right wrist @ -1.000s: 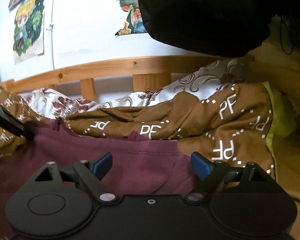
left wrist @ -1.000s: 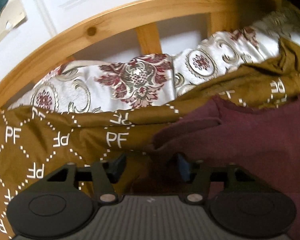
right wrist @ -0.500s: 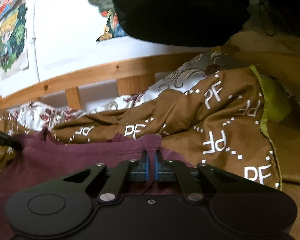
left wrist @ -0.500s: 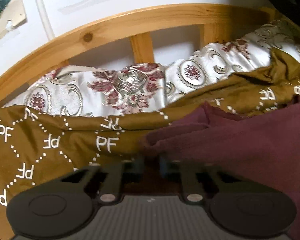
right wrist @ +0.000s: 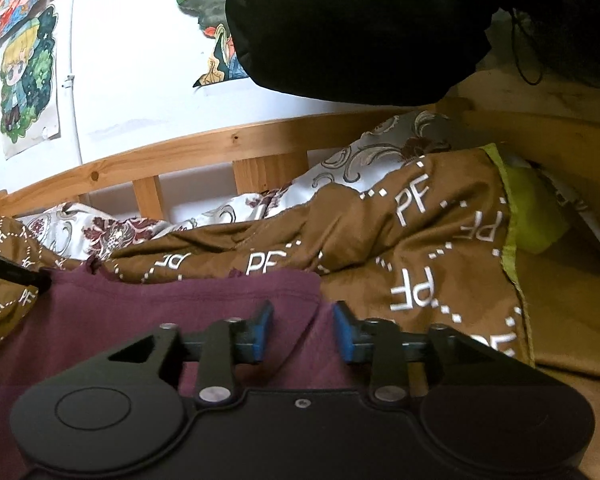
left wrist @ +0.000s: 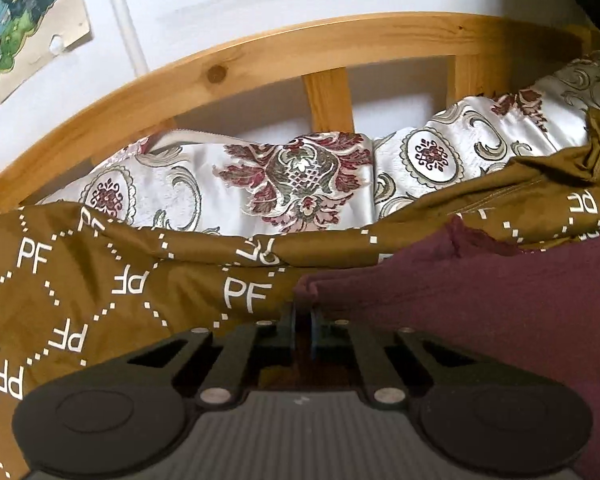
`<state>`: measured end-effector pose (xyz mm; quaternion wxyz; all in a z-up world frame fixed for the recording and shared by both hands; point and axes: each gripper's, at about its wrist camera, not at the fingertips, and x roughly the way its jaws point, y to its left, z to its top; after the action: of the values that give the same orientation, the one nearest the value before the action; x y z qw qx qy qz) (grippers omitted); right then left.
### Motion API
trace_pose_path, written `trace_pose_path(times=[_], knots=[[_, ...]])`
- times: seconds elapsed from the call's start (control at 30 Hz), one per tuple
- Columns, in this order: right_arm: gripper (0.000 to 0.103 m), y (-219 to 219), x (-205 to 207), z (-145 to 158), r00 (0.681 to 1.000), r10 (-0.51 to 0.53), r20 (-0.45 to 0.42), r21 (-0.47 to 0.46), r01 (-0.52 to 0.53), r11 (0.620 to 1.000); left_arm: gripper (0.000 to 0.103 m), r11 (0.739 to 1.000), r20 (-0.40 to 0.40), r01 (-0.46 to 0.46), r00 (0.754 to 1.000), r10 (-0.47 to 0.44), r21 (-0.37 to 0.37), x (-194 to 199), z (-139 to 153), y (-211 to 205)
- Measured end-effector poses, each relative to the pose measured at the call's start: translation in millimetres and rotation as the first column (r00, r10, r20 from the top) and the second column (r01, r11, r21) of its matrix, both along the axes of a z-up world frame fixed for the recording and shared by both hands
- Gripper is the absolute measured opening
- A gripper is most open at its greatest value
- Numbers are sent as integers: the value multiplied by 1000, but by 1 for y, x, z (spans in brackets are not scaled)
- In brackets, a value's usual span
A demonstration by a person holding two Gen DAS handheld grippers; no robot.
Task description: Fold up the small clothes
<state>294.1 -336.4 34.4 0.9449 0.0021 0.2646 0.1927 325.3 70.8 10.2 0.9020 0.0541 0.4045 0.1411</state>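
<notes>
A maroon garment lies spread on a brown blanket with white "PF" print. In the left wrist view my left gripper is shut on the garment's left corner. In the right wrist view the same garment lies flat, and my right gripper is open, its blue-padded fingers straddling the garment's right corner, cloth between them. The left gripper's tip shows at the garment's far left edge.
A wooden bed rail with slats runs behind, against a white wall with drawings. A silver floral cover lies beyond the blanket. A black mass hangs top right; green cloth at right.
The left gripper shut on the garment's corner and stays shut. The right gripper was open, shut on the right corner half a second ago, and now stands open again.
</notes>
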Motion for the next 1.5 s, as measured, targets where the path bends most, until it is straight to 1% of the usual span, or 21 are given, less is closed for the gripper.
trace_pose_path(times=[0.07,0.13,0.17,0.2,0.23,0.27,0.33,0.37,0.43,0.5,0.57,0.67,0.7,0.83,0.97,1.13,1.2,1.33,1.4,1.43,1.5], knots=[[45,0,-10,2,1000,14,-22,-24,-14,1000,8,1000,7,3,1000,-3,-1,-1,0,-3],[45,0,-24,1,998,33,-61,-58,-37,998,15,1000,19,5,1000,-4,-11,-5,2,-5],[45,1,-31,1,996,49,-80,-68,-54,996,31,1000,25,5,1000,-5,-25,-8,3,-5],[45,2,-36,1,994,62,-93,-75,-69,995,54,999,36,4,999,-3,-43,-12,5,-4],[44,4,-40,0,991,78,-109,-89,-88,992,62,998,53,0,999,3,-56,-16,7,-4],[42,7,-43,0,989,88,-117,-107,-101,989,66,998,72,-7,997,12,-68,-22,10,-3],[40,15,-46,-2,987,98,-125,-138,-115,984,66,995,94,-18,995,27,-94,-34,16,-2],[36,18,-46,-4,986,100,-132,-149,-119,982,66,994,101,-22,994,32,-103,-40,18,-2],[34,23,-47,-8,983,102,-149,-168,-127,978,71,994,122,-33,991,46,-104,-57,24,-5],[32,26,-46,-14,982,94,-164,-184,-124,975,81,995,151,-52,986,65,-90,-75,25,-11],[26,26,-47,-16,981,86,-176,-154,-114,981,85,995,166,-56,984,69,-85,-93,23,-17],[8,24,-45,-20,980,55,-192,-96,-75,993,86,994,144,-61,987,74,-91,-115,17,-25],[6,22,-45,-19,981,39,-191,-86,-56,995,86,993,135,-67,988,79,-93,-121,14,-28],[4,14,-58,-5,987,-53,-150,-52,45,998,88,991,112,-101,987,111,-92,-144,4,-31],[4,3,-72,3,979,-126,-160,-5,127,992,88,988,53,-145,988,148,-60,-142,-14,-27],[5,-6,-69,-12,965,-147,-218,53,162,985,89,970,26,-201,978,206,-139,-140,-27,-9],[7,-6,-69,-11,964,-153,-216,65,170,983,89,964,29,-210,976,217,-161,-142,-28,-7],[13,2,-77,-5,978,-156,-137,10,159,987,91,962,22,-211,976,217,-172,-146,-26,-6],[27,6,-80,-4,983,-153,-106,-10,153,988,96,957,10,-223,973,229,-187,-148,-23,-4],[31,7,-81,-4,984,-151,-91,-21,150,988,98,953,3,-226,973,231,-202,-147,-23,-3],[47,11,-83,-4,987,-149,-68,-46,146,988,101,945,-23,-228,973,229,-236,-147,-22,0]])
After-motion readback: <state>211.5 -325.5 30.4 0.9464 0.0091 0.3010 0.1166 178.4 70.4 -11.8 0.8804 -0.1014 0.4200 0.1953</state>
